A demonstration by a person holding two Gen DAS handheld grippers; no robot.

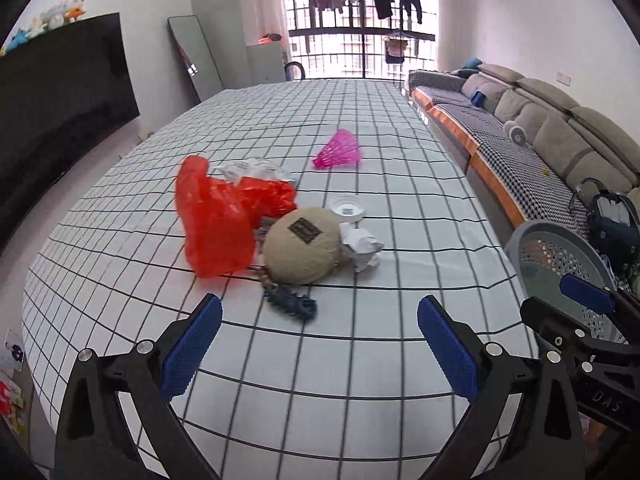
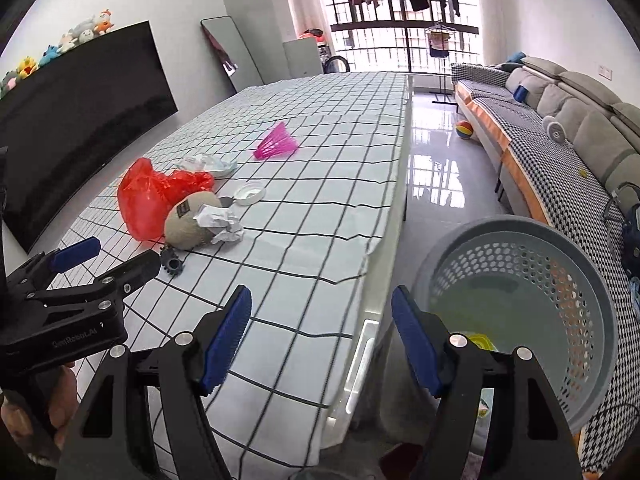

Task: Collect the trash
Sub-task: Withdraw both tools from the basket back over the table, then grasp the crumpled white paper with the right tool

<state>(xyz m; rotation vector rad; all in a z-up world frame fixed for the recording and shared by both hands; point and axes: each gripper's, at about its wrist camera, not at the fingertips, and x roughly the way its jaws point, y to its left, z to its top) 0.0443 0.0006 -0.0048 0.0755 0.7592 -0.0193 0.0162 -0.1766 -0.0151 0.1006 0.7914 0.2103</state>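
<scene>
A trash pile lies mid-table: a red plastic bag (image 1: 216, 220) (image 2: 144, 200), clear plastic wrap (image 1: 256, 170), a white lid (image 1: 348, 208) (image 2: 250, 193), crumpled white paper (image 1: 364, 250) (image 2: 222, 224), a beige round pouch (image 1: 304, 246) (image 2: 188, 220) and a dark toothed piece (image 1: 290, 302) (image 2: 173, 266). A pink shuttlecock (image 1: 340, 150) (image 2: 276, 142) lies farther back. My left gripper (image 1: 320, 344) (image 2: 106, 260) is open just short of the toothed piece, with nothing between its fingers. My right gripper (image 2: 322, 340) (image 1: 572, 304) is open and empty over the table's right edge, beside a grey perforated basket (image 2: 592, 320) (image 1: 532, 236).
The table has a checked cloth (image 1: 320, 380) (image 2: 312, 220). Something yellow (image 2: 480, 340) lies in the basket. A sofa (image 2: 560, 120) runs along the right wall, a ball (image 2: 464, 130) sits on the glossy floor, and a dark TV (image 1: 60, 92) stands on the left.
</scene>
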